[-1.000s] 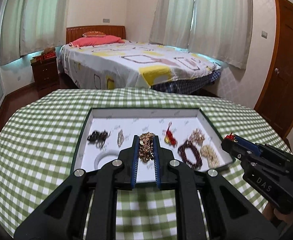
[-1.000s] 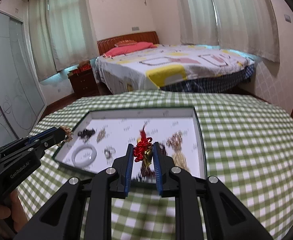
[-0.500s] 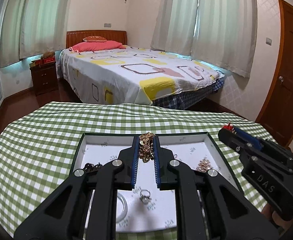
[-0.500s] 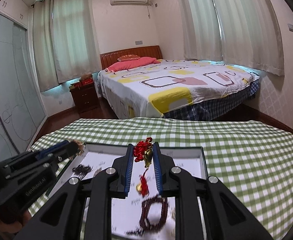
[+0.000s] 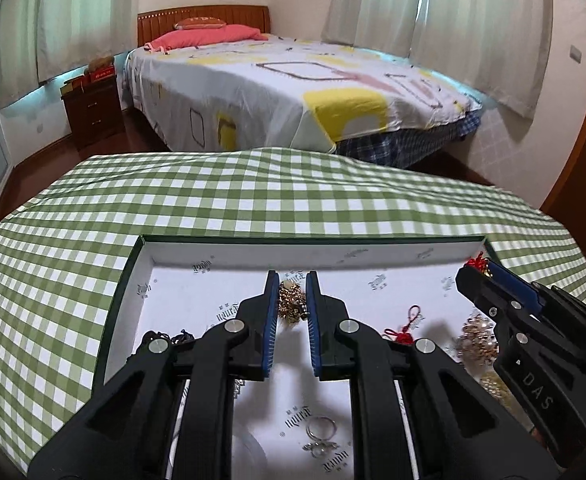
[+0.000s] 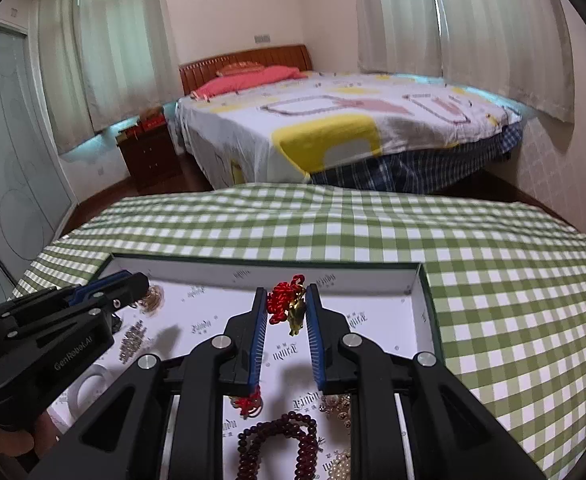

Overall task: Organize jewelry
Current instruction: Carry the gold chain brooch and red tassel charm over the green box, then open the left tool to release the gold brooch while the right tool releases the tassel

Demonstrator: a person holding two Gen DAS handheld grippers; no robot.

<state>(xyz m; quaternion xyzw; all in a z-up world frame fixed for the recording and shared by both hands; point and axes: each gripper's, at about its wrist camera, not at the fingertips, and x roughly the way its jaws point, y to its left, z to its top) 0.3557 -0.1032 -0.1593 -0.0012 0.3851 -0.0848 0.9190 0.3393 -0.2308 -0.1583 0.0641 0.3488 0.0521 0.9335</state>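
My left hand-held gripper is clenched on a gold chain cluster, held above the middle of the white-lined tray. My right hand-held gripper is clamped on a red knotted charm with a gold pendant, also over the tray, toward its far wall. Beneath them lie one dark red bead bracelet, one second red knotted charm, one silver ring, one pale bangle, one dark tangle at the left and pale gold beaded pieces at the right, their number unclear. The gripper bodies hide much of the tray's near half. The tray rests on the green-checked surface; one bed and one nightstand stand beyond. Against half a second ago, both grippers point lower and the tray fills more of each view; both grips are unchanged.
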